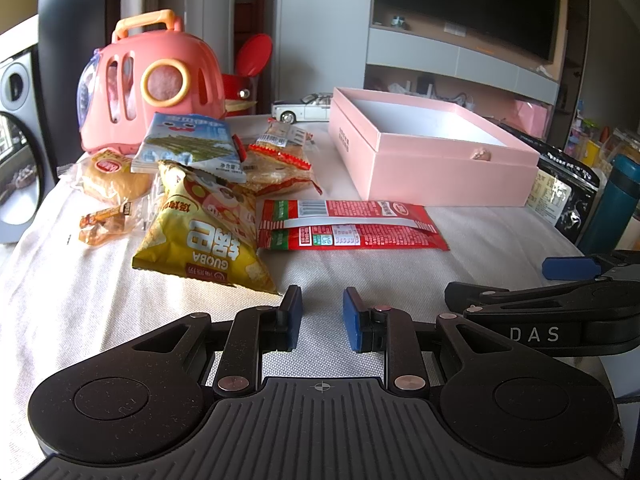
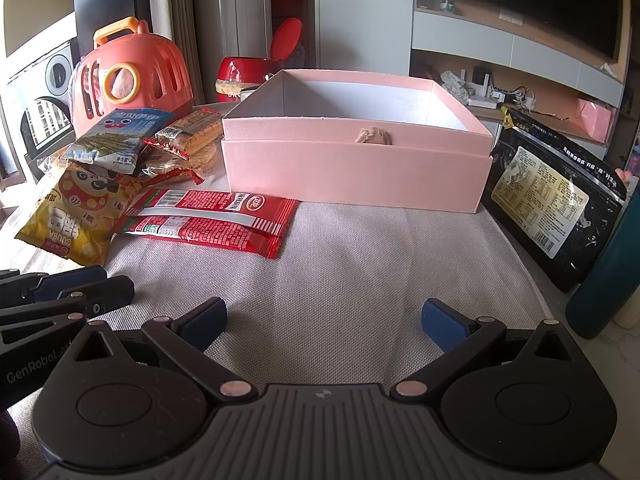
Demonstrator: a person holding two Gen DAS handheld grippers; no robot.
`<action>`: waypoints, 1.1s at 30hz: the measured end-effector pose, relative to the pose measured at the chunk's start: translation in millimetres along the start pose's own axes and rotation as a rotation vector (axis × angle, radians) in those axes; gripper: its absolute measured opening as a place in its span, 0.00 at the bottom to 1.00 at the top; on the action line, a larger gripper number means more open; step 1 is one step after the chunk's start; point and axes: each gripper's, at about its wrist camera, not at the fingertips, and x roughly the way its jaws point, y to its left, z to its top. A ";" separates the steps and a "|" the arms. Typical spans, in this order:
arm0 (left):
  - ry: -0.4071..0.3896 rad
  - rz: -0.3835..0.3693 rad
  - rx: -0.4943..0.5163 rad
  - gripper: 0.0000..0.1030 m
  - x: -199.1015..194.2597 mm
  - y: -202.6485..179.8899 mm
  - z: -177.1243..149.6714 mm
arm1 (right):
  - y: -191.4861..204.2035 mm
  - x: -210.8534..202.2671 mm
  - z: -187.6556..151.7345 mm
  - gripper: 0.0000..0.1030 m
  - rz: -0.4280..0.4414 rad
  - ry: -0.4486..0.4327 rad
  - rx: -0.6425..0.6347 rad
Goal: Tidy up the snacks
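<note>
Left hand-held gripper (image 1: 322, 316), empty, sits just behind yellow snack bag (image 1: 208, 236).

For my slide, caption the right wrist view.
Open right gripper faces empty pink box, snacks piled left.

Right gripper (image 2: 322, 322) hovers wide open over bare cloth, nothing between its fingers. Pink box (image 2: 352, 172) sits at twelve o'clock, red packet (image 2: 212, 220) and yellow bag (image 2: 76, 216) at ten, black pouch (image 2: 556, 200) at two.
</note>
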 end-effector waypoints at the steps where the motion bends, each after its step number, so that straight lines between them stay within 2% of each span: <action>1: 0.000 0.003 0.006 0.26 0.1 -0.7 0.1 | 0.1 -0.1 -0.1 1.00 0.000 0.001 0.000; 6: 0.000 -0.005 0.030 0.26 -0.9 -0.6 -0.1 | -1.9 -2.6 3.2 1.00 0.021 0.048 -0.023; 8: 0.019 -0.047 0.013 0.26 -2.8 6.8 3.1 | -4.4 -2.3 7.3 1.00 0.048 0.085 -0.048; 11: 0.069 -0.163 -0.087 0.26 -11.0 26.6 13.7 | -6.6 -2.8 9.1 1.00 0.085 0.114 -0.098; 13: 0.066 -0.200 -0.119 0.26 -22.7 39.6 25.7 | -7.4 -2.2 11.6 1.00 0.111 0.136 -0.123; 17: 0.050 -0.219 -0.169 0.26 -35.1 73.8 65.2 | -0.7 2.7 20.4 1.00 0.134 0.168 -0.155; 19: 0.016 -0.163 -0.230 0.26 -31.0 100.2 90.0 | 7.5 5.6 25.3 1.00 0.137 0.172 -0.173; 22: -0.014 -0.104 -0.306 0.27 -1.9 140.3 120.6 | 23.2 4.6 34.4 0.99 0.145 0.143 -0.212; 24: 0.018 -0.094 -0.399 0.27 30.7 167.6 135.5 | 34.2 1.5 40.3 0.99 0.162 0.110 -0.234; 27: 0.062 -0.071 -0.434 0.27 73.9 183.8 145.6 | 45.7 1.9 46.0 0.99 0.189 0.105 -0.256; 30: 0.115 -0.092 -0.438 0.28 103.2 184.6 142.9 | 51.1 6.5 47.0 0.99 0.211 0.115 -0.264; 32: 0.116 -0.138 -0.448 0.41 115.0 182.7 139.6 | 51.0 10.7 47.7 0.99 0.215 0.122 -0.262; 33: 0.103 -0.150 -0.443 0.42 115.2 181.2 136.5 | 52.6 13.4 48.2 0.99 0.213 0.119 -0.264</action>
